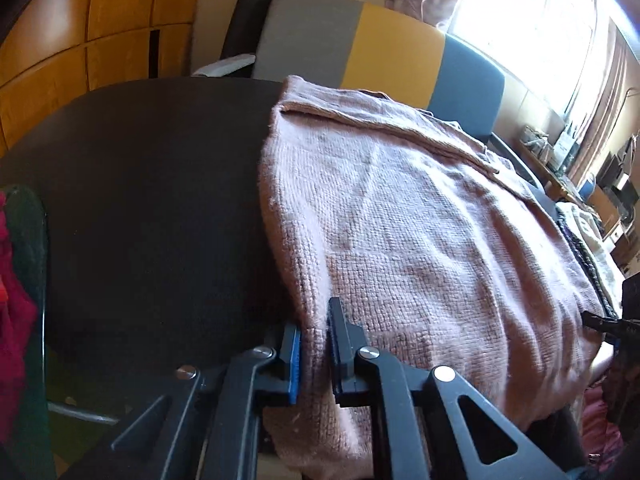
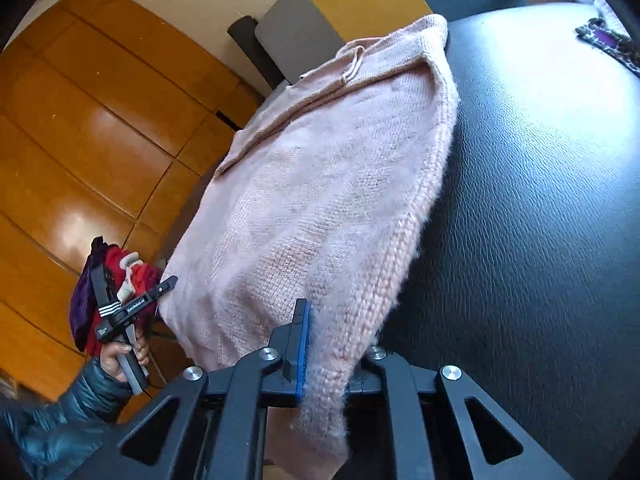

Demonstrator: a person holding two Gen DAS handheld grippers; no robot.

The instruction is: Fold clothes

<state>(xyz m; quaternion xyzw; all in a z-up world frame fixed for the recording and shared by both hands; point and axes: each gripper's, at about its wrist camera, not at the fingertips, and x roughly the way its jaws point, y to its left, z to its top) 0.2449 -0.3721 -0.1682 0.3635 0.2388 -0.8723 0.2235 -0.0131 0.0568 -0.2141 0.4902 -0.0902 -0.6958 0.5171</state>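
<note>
**Both tongs clamped on the pink sweater's near hem**

Left wrist view: left tongs [image 1: 314, 354] at bottom centre, pinched narrow on a fold of the pink knitted sweater [image 1: 420, 220], blue pad [image 1: 295, 364] pressed against the wool. Sweater spread over the right half of the dark counter [image 1: 140, 200], its far edge reaching the counter's back rim in the upper middle. Striped sofa back [image 1: 360, 40] in grey, yellow and blue behind it, bright window [image 1: 528, 20] at upper right. Red cloth [image 1: 12, 308] at the left edge. Tip of the other tongs just visible at the right edge, at the sweater's corner.

Right wrist view: right tongs [image 2: 324, 354] at bottom centre, closed tight on the sweater's [image 2: 320, 200] thick ribbed edge, wool bunched between the fingers. Sweater running from bottom centre up to the top middle, dark counter [image 2: 540, 200] bare to its right. At lower left, a hand [image 2: 120, 360] in a dark puffy sleeve [image 2: 72, 412] gripping the left tongs' handle, their tip touching the sweater's left corner. Wooden panelling [image 2: 80, 140] behind.
</note>
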